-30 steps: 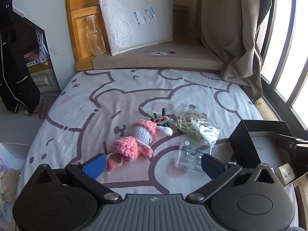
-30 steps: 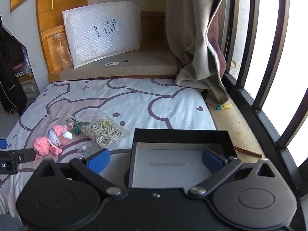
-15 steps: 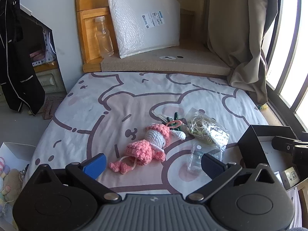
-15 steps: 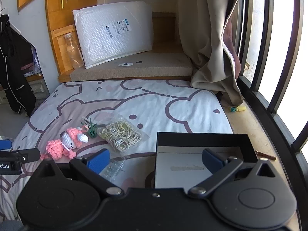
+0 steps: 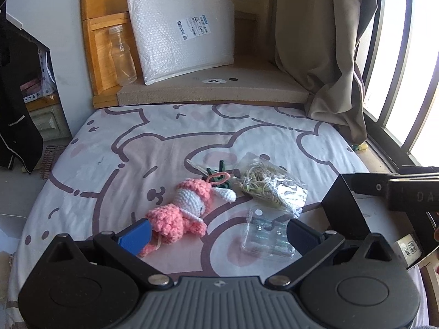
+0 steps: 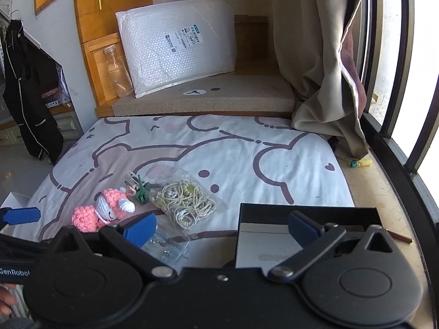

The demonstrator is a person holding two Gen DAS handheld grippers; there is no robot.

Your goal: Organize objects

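**Mia:** Between the blue pads of the left gripper (image 5: pixel 218 233), what do you see?

**Ben:** Nothing is held. Its fingers are spread wide. The pink crochet doll with a white face (image 5: pixel 184 209) lies just past the left pad, at about ten o'clock. The small clear plastic pack (image 5: pixel 264 233) lies by the right pad, at two o'clock.

**Mia:** And the right gripper (image 6: pixel 222 226)?

**Ben:** Wide open too, holding nothing. The black cardboard box with a pale bottom (image 6: pixel 307 211) sits under its right pad, at one o'clock. I think the box is kept close so the little things can go in.

**Mia:** What else is on the bear-print bed sheet (image 5: pixel 137 150)?

**Ben:** A clear bag of yellowish rubber bands (image 5: pixel 270 186) at twelve o'clock from the left gripper, touching the green clips (image 5: pixel 218 176) beside the doll.

**Mia:** What changed from half a second ago?

**Ben:** The left gripper moved closer and lower. The doll now sits right at its left pad. The right gripper moved closer to the box.
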